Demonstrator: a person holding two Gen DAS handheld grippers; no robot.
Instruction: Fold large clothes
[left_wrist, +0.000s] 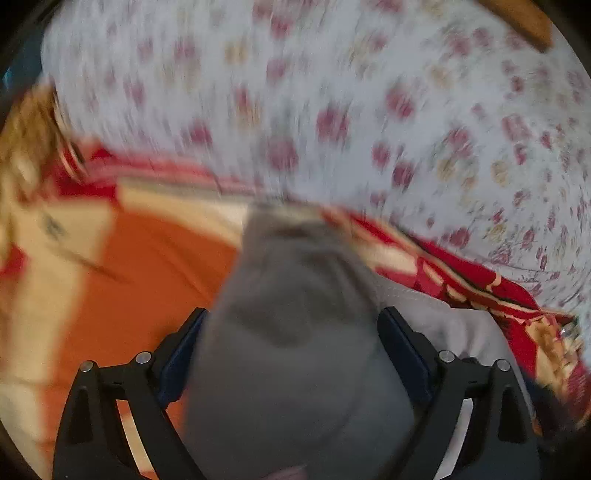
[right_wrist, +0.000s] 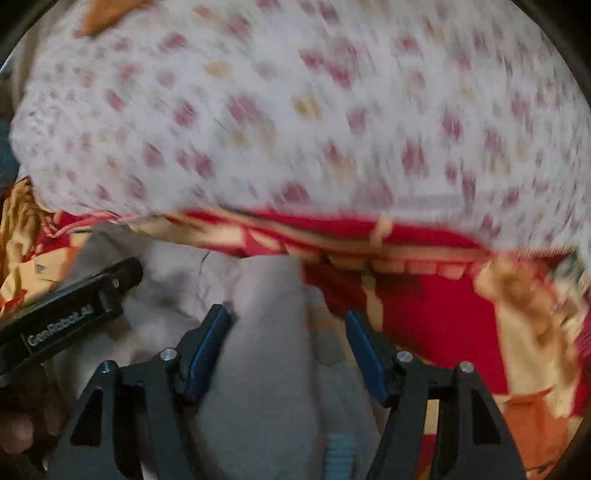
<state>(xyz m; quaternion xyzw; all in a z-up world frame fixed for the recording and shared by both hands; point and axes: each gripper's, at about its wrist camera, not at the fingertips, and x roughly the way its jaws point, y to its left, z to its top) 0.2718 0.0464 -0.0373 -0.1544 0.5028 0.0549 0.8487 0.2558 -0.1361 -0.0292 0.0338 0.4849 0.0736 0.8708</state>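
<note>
1. Closest in, left view: left gripper, black angular arms with silver rivets and dark blue pads, spread wide, a soft mound of grey garment bulging up between them. Cloth fills the gap; both pads meet its sides, but an actual pinch cannot be told.
2. Grey garment: matte, smooth knit look, rounded and lumpy, a stitched seam running along its paler right-hand part.
3. Right view, same closeness: right gripper, same black frame and blue pads, also spread apart, a thick folded ridge of the grey garment rising between. Left pad against the cloth; right pad stands off it. Whether it clamps, cannot tell.
4. Low on the garment, right view: a small ribbed blue-grey patch, knit-like.
5. Left of the garment, right view: the left gripper seen from outside, a black boxy body with white lettering, lying over the grey cloth.
6. Under and around the garment: blanket, orange, red and cream blocks, flat to the left, rumpled in folds to the right.
7. Beyond the garment, further out: floral sheet, pale, dotted with pink-red and yellow blossoms, heavily smeared by blur, meeting the blanket's red edge.
</note>
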